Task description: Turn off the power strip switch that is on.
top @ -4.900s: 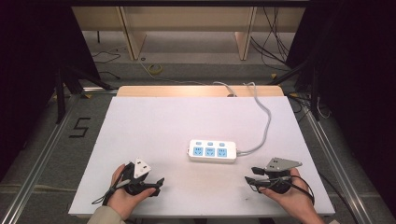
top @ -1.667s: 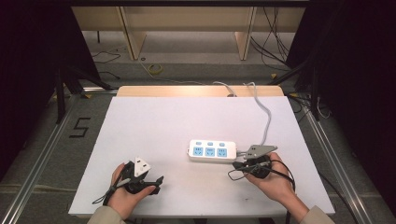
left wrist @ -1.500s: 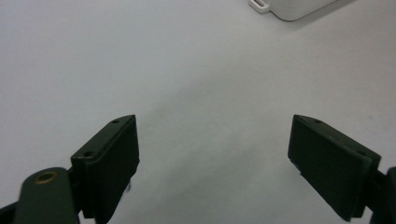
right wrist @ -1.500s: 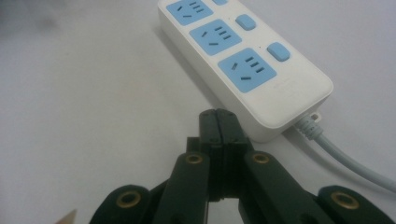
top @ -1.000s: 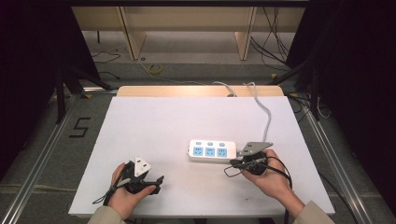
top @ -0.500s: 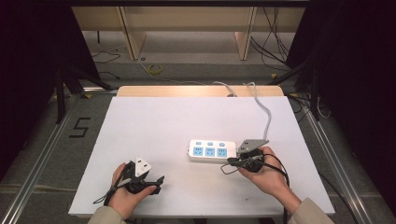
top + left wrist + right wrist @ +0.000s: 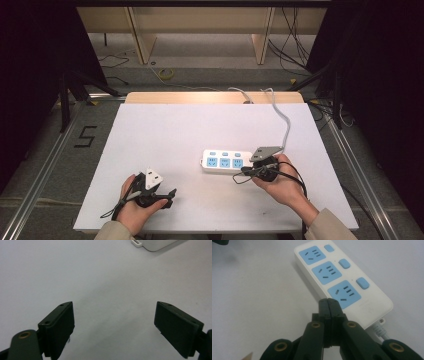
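Hovering just over the near end of the white power strip (image 7: 342, 282), the right hand-held gripper (image 7: 329, 305) has its jaws pressed flat together, holding nothing, with the tip close beside the nearest blue socket. The power strip lies right of centre on the white surface (image 7: 165, 135), its grey cord (image 7: 285, 125) running off toward the far edge. Judging by the closed tip aimed at the strip, the work looks to be pressing one of its switches or nudging the strip itself; no contact can be made out yet, so the approach seems nearly finished while the press or push is left to do. The left hand-held gripper (image 7: 167, 192) rests low on the surface near the front edge, well apart from the strip, its jaws spread wide and empty. By count: one power strip, carrying three blue sockets (image 7: 344, 293) and three blue switch buttons (image 7: 362, 283); two hand-held grippers; one cord.
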